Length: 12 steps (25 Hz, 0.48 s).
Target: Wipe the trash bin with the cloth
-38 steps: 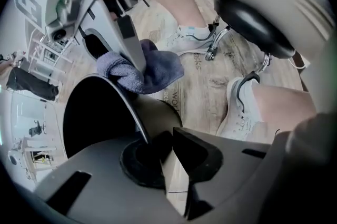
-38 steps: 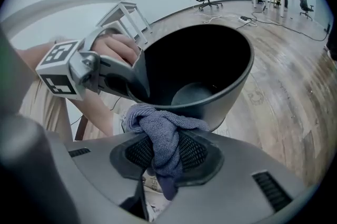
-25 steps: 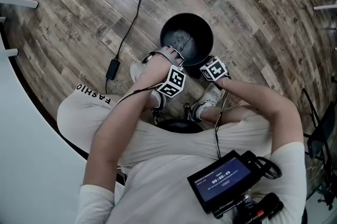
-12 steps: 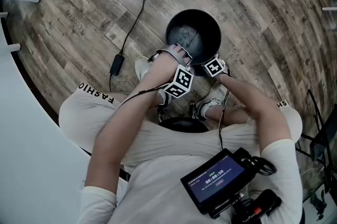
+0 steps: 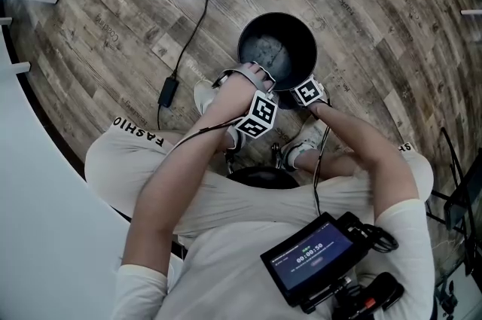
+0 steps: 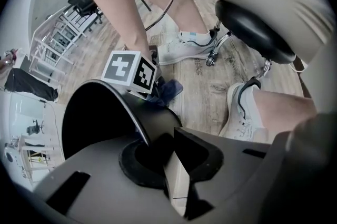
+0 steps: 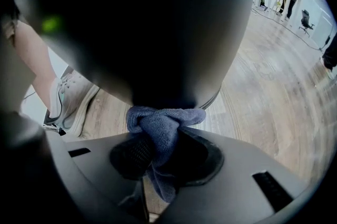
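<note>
Bin [image 5: 294,40] upright on floor [image 5: 113,10], just beyond me. Left gripper [image 6: 157,146] clamped on near rim, steadying. Right gripper [image 7: 158,152] pinches cloth [image 7: 164,122] against outer wall, near-right. Wipe barely begun, I judge; most of the surface left.

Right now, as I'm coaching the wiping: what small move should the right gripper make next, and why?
Probably a short stroke of the right gripper along the outer wall of the trash bin. Its jaws are clamped on the blue cloth, which appears bunched against that dark wall. The left gripper pinches the rim, which should steady the bin.
</note>
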Motion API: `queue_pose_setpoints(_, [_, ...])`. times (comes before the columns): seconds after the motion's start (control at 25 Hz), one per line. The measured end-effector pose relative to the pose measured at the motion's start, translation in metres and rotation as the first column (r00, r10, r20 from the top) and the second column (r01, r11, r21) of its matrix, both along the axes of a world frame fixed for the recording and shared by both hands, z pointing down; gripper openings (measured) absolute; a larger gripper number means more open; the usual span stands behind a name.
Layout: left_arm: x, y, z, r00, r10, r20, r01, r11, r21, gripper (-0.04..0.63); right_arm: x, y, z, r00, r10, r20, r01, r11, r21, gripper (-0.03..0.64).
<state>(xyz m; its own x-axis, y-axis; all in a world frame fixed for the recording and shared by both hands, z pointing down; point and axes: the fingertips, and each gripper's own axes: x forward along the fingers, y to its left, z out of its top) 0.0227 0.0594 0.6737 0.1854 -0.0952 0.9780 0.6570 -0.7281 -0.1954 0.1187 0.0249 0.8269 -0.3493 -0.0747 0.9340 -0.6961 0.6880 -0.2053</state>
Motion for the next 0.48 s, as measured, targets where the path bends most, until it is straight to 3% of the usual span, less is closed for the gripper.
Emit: queue_pose_setpoints(0.48, [-0.003, -0.001, -0.002, 0.999, -0.035, 0.006, 0.035, 0.999, -0.013, 0.06, -0.008, 0.013, -0.11, 0.986, 0.001, 0.169, 0.007, 0.999, -0.052, 0.109])
